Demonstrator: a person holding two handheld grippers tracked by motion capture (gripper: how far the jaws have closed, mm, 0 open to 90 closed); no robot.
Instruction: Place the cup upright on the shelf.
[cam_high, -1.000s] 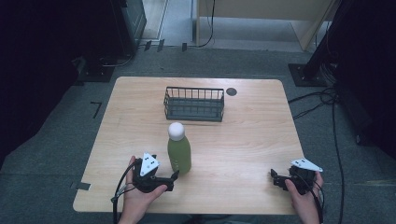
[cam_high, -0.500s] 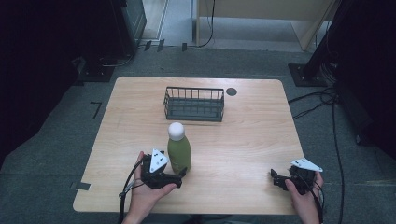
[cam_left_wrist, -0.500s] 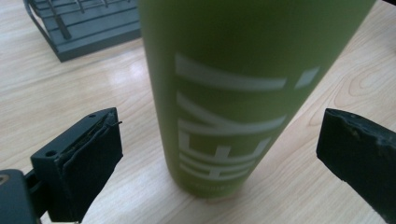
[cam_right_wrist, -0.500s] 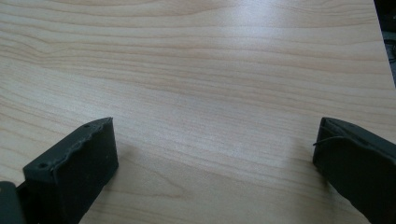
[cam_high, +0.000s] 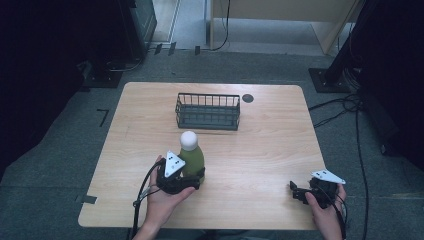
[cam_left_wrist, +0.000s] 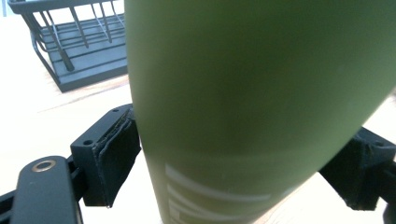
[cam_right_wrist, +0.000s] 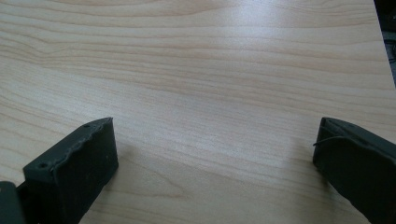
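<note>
Your pale wood-grain table (cam_high: 260, 160) stood on grey carpet amid dark equipment, bearing a black wire basket (cam_high: 208, 111) at its far edge. Nearer you stood an upright, smooth green bottle (cam_high: 192, 159), white-capped. Your left gripper (cam_high: 182, 181) clasped its base; your right gripper (cam_high: 299, 192) rested wide apart, bare.

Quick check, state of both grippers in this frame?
Left gripper: jaws on both sides of the green bottle, apparently shut on it.
Right gripper: open, nothing between its jaws, over the table.
</note>
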